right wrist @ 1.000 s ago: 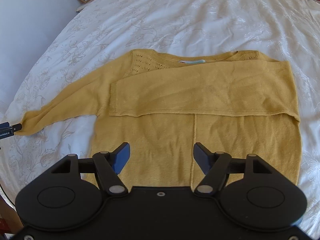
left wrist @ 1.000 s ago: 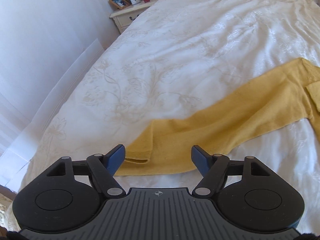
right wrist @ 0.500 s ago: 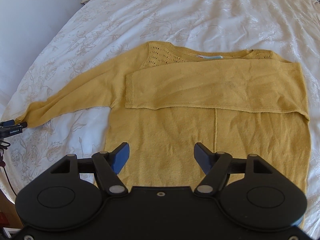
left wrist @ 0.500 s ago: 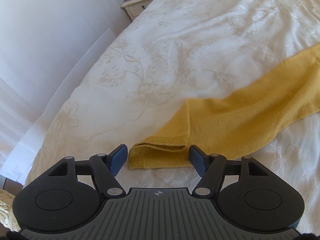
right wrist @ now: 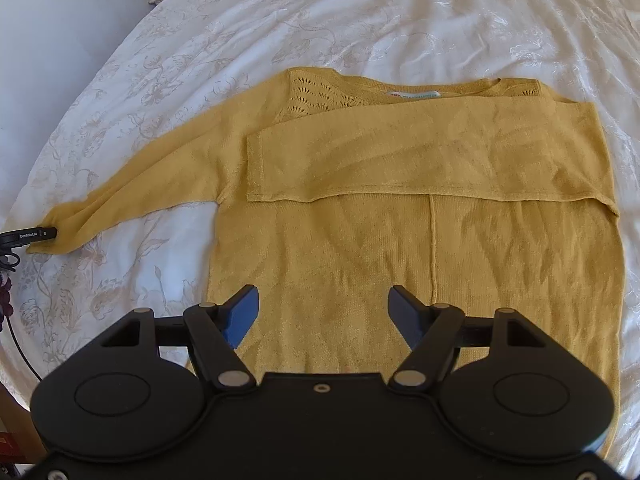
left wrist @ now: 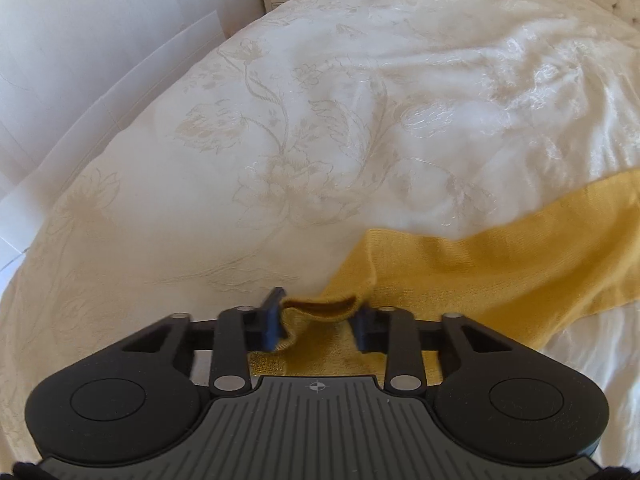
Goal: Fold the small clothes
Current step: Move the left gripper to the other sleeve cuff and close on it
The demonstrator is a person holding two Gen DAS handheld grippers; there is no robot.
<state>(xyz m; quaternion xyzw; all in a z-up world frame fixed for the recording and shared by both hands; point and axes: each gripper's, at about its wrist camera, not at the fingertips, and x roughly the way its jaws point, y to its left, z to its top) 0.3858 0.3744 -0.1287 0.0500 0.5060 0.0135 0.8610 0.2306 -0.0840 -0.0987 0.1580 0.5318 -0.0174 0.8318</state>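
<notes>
One sleeve of the mustard-yellow knit sweater [right wrist: 400,248] lies folded across; left tongs [left wrist: 318,324] straddle the other cuff [left wrist: 320,306], not yet clamped; right tongs [right wrist: 324,312] gape empty.

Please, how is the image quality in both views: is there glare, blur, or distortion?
Left wrist view: sunlight glares on the white bedspread, washing out its pattern; the sleeve cuff near the fingers is soft. Right wrist view: even light, the yellow sweater sharp. Both views: fisheye bends the bed edges.

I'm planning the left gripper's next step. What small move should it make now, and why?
Probably close the left gripper on the sleeve cuff: the cuff sits between its open fingers, and this sleeve lies spread out while the other sleeve is folded across the yellow sweater.
</notes>
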